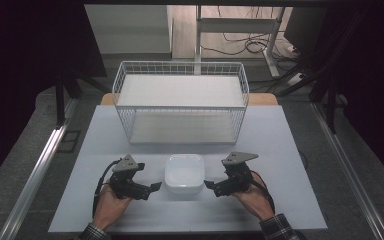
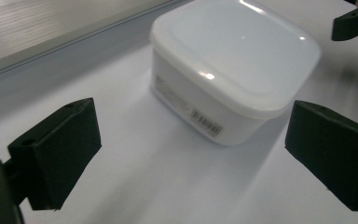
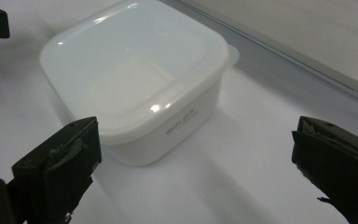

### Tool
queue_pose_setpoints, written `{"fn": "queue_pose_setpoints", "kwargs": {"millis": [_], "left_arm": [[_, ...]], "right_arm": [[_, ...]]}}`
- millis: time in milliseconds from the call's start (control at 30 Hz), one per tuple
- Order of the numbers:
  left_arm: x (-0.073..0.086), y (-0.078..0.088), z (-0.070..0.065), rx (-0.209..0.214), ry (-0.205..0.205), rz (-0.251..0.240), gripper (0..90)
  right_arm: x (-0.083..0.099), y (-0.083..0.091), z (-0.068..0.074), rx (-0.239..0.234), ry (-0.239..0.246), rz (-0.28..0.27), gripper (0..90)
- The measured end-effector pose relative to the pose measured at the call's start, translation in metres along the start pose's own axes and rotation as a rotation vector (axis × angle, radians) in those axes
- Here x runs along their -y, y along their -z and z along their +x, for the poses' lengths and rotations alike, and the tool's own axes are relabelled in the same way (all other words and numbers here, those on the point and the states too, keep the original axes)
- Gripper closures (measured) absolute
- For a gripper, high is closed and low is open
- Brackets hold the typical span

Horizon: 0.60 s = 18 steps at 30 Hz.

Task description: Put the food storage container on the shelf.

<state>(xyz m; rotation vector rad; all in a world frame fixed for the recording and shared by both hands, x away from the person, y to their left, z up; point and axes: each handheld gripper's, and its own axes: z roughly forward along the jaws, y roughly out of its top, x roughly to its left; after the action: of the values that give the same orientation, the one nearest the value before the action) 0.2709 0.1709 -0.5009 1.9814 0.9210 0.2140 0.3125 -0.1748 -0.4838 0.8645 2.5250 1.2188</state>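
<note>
Between the two claws, a lidded white container [image 1: 184, 173] sits near the front of the desk [image 1: 280, 150].

Left claw [image 1: 156, 186] and right claw [image 1: 208, 184] both stand spread wide, empty, level with the box's sides and pointing inward, hands resting low on the desk. Risk, as I judge it: an uneven squeeze could skid the smooth box or pop its lid; the wire basket [image 1: 180, 100] stands well apart behind.

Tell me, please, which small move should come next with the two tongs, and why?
Probably bring both tongs inward to the white lidded container. The left tongs and right tongs flank it with jaws open and nothing between them, and it sits untouched on the table.
</note>
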Motion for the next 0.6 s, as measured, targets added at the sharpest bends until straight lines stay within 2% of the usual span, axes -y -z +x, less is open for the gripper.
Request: {"fn": "queue_pose_setpoints", "kwargs": {"millis": [133, 300, 467, 500, 600], "left_arm": [[-0.009, -0.005, -0.006, 0.005, -0.026, 0.03, 1.9], [-0.018, -0.01, -0.006, 0.037, -0.018, 0.033, 1.8], [-0.027, -0.016, -0.009, 0.026, -0.034, 0.052, 3.8], [-0.031, -0.018, -0.008, 0.012, -0.046, 0.061, 5.4], [-0.036, -0.021, -0.007, 0.001, -0.041, 0.065, 7.8]], "right_arm": [[-0.007, -0.003, 0.003, -0.004, 0.009, 0.012, 1.1], [-0.016, -0.009, 0.005, 0.002, -0.002, 0.024, 0.8], [-0.025, -0.018, 0.007, 0.009, -0.011, 0.023, 0.7], [-0.029, -0.023, 0.007, 0.01, -0.016, 0.033, 1.9], [-0.034, -0.027, 0.008, 0.01, -0.023, 0.035, 4.1]]}}
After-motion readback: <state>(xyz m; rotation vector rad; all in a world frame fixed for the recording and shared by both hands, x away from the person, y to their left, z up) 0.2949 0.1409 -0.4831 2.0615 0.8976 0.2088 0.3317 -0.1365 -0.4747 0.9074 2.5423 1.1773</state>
